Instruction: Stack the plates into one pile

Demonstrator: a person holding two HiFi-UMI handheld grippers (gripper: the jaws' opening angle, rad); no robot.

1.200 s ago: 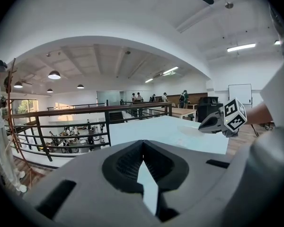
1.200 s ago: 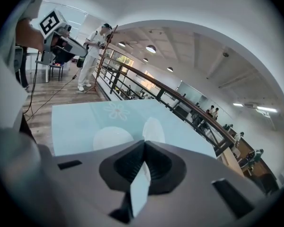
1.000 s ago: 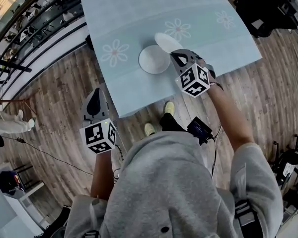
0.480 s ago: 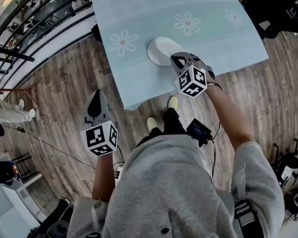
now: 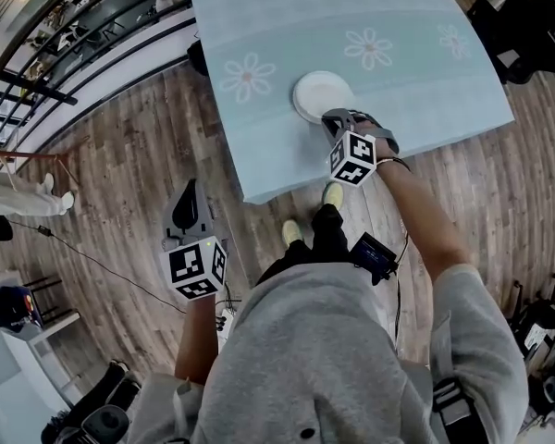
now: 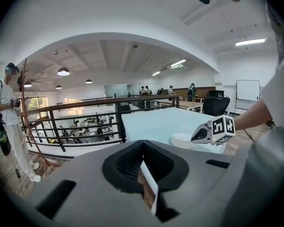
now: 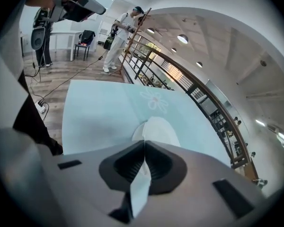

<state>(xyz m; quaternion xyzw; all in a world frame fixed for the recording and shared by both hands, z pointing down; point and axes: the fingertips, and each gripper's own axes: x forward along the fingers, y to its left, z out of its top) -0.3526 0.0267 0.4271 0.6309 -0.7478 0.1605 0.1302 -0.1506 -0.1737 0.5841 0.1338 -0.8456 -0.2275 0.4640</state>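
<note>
Our right gripper [image 5: 337, 118] is clamped on the plate [image 5: 319, 91] by its near rim, looks stacked already, so next we let go.

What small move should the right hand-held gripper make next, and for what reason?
Probably open the right hand-held gripper and let go of the top plate. In the head view the plates show as one white round on the table, so the held plate seems to lie on the other already, while the jaws are closed on its near rim.
</note>
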